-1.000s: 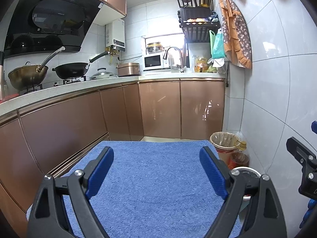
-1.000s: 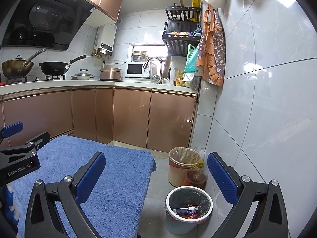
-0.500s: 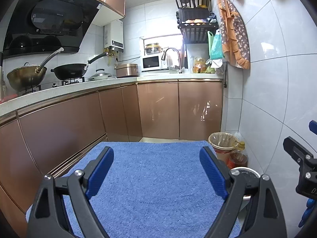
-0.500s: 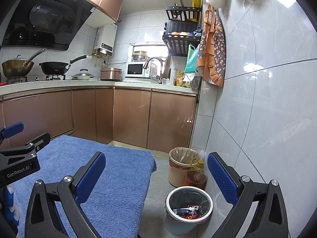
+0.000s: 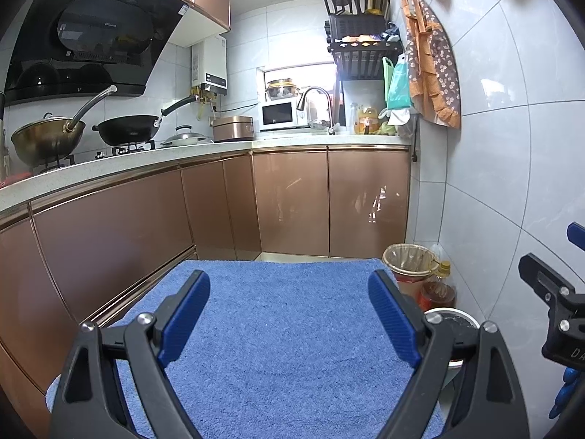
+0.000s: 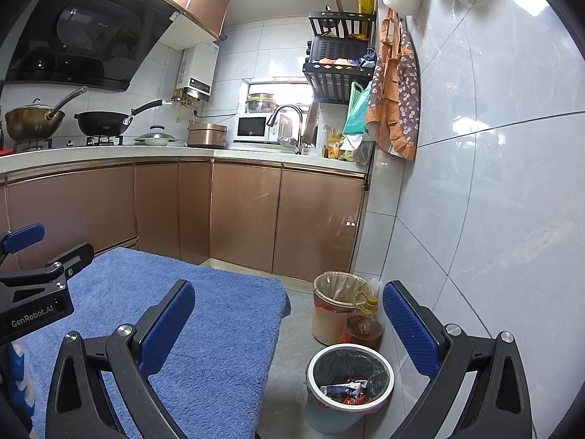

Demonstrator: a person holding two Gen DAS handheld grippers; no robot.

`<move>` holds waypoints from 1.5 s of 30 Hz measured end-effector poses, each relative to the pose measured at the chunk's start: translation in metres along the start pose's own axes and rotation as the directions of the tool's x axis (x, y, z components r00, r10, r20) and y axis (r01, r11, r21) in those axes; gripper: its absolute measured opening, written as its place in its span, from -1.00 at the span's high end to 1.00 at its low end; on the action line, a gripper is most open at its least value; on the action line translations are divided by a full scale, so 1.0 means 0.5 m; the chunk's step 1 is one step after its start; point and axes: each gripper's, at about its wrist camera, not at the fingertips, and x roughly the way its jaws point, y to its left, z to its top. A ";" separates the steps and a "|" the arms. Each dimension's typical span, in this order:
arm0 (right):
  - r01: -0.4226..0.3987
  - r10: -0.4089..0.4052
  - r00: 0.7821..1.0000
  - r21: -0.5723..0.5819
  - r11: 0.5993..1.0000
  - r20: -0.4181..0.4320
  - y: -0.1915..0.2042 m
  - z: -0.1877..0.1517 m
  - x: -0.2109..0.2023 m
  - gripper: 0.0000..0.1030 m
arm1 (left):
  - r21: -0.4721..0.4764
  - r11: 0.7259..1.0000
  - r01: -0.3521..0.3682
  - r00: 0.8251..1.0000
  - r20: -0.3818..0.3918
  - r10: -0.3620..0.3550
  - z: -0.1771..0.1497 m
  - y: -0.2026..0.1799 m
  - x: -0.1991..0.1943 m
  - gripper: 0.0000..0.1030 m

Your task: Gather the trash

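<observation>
A white-rimmed waste bin [image 6: 350, 387] with a black liner stands on the floor by the right wall, with wrappers [image 6: 345, 390] lying inside it. In the left wrist view only a sliver of the bin's rim [image 5: 461, 319] shows behind a finger. My left gripper [image 5: 289, 316] hovers open over the blue towel [image 5: 285, 336], nothing between its blue pads. My right gripper [image 6: 289, 323] is open too, held above the towel's right edge [image 6: 219, 329] and the bin, and empty. Each gripper shows at the edge of the other's view.
A tan bin with a clear liner [image 6: 334, 305] and an oil bottle [image 6: 363, 325] stand behind the waste bin. Copper cabinets [image 5: 292, 201] run along the left and back under a worktop with pans [image 5: 128, 130]. A tiled wall [image 6: 493, 219] closes the right side.
</observation>
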 end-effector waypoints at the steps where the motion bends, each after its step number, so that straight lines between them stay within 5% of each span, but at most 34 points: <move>1: -0.001 0.001 1.000 -0.002 1.000 -0.001 0.001 0.001 0.001 -1.00 | -0.002 1.000 0.000 1.000 -0.001 0.000 0.000 0.001 0.001 -0.71; 45: -0.008 0.008 1.000 -0.011 1.000 -0.010 0.005 -0.005 0.018 -1.00 | -0.029 0.999 0.012 1.000 -0.012 -0.013 -0.009 0.012 0.006 -0.72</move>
